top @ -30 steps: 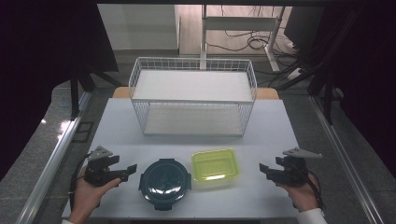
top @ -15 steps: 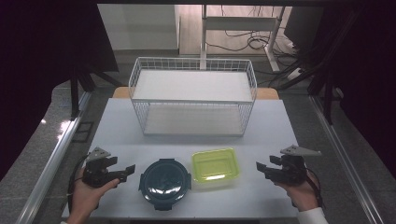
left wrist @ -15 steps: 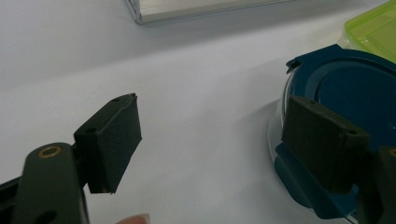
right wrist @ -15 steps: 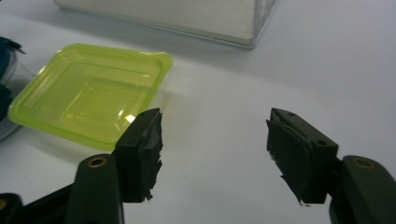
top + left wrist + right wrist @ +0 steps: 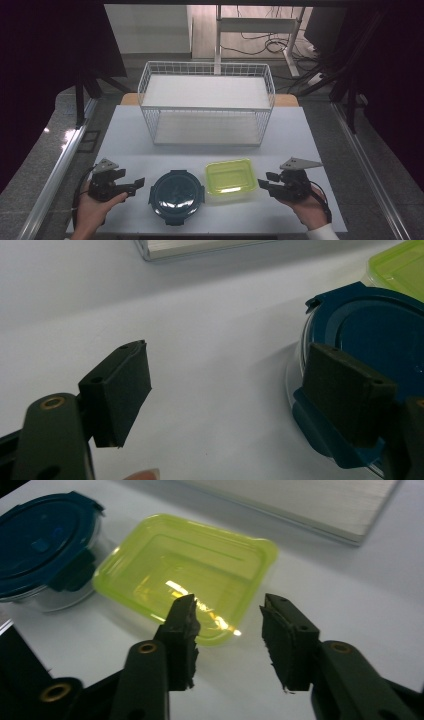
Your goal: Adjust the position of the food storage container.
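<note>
A round container with a dark blue clip lid (image 5: 176, 194) (image 5: 372, 335) (image 5: 42, 535) sits near the table's front edge. A shallow yellow-green rectangular container (image 5: 230, 177) (image 5: 190, 572) lies just right of it. My left gripper (image 5: 137, 184) (image 5: 232, 390) rests left of the blue container, open wide, one jaw in front of the lid's rim and nothing gripped. My right gripper (image 5: 264, 181) (image 5: 227, 625) points at the green container's near edge. Its jaws have just been closing, and they stand apart with nothing between them.
A white wire basket (image 5: 207, 102) with a white floor stands across the middle of the white table (image 5: 310, 150). A metal rail (image 5: 60, 170) runs along the table's left side. Cables and a desk frame (image 5: 260, 25) lie on the floor beyond.
My right gripper has moved left toward the yellow-green container and its jaws have narrowed. My left gripper and both containers have stayed put.
</note>
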The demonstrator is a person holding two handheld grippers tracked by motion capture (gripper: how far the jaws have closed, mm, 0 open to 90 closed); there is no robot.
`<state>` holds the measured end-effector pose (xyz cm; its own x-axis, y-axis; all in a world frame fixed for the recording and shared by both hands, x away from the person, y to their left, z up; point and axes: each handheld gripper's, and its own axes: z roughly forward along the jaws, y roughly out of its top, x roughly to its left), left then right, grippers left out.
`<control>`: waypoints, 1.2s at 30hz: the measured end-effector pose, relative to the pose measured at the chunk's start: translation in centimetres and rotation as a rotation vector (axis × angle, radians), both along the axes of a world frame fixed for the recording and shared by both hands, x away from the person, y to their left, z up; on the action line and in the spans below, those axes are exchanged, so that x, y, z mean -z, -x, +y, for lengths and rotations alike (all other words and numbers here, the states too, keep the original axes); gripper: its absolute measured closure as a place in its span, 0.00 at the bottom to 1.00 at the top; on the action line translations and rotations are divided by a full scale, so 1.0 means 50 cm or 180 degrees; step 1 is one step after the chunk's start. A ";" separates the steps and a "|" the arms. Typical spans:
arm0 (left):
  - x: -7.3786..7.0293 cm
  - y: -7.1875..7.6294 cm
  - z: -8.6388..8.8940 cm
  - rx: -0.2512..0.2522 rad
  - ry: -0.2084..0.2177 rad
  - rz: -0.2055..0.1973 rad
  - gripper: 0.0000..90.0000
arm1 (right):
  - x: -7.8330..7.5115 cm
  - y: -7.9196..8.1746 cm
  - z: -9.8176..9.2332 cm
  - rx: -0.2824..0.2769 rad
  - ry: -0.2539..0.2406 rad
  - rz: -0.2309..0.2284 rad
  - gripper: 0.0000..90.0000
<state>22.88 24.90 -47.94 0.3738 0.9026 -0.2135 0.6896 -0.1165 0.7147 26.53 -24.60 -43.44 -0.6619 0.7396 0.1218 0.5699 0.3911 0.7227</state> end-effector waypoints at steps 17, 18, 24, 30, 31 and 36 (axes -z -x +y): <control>0.002 0.004 0.002 0.0027 -0.0005 0.0022 0.22 | 0.025 0.027 0.237 -0.0983 0.0226 0.0260 0.98; 0.002 0.004 0.002 0.0031 -0.0006 0.0022 0.22 | 0.025 0.027 0.237 -0.0983 0.0226 0.0260 0.98; 0.003 0.008 0.007 0.0043 0.0003 0.0022 0.22 | 0.058 0.020 0.282 -0.0999 0.0412 0.0343 0.99; 0.005 0.008 0.007 0.0054 -0.0016 0.0025 0.22 | 0.074 0.018 0.302 -0.0989 0.0491 0.0352 0.99; 0.004 0.008 0.006 0.0055 -0.0022 0.0024 0.22 | 0.076 0.018 0.303 -0.0976 0.0519 0.0344 0.99; 0.004 0.008 0.007 0.0052 -0.0015 0.0023 0.22 | 0.075 0.017 0.305 -0.0943 0.0503 0.0360 0.99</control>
<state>22.47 25.24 -48.12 0.3871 0.8973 -0.2121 0.6926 -0.1312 0.7093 25.66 -9.35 -47.17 -0.8395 0.5330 0.1060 0.4880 0.6535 0.5787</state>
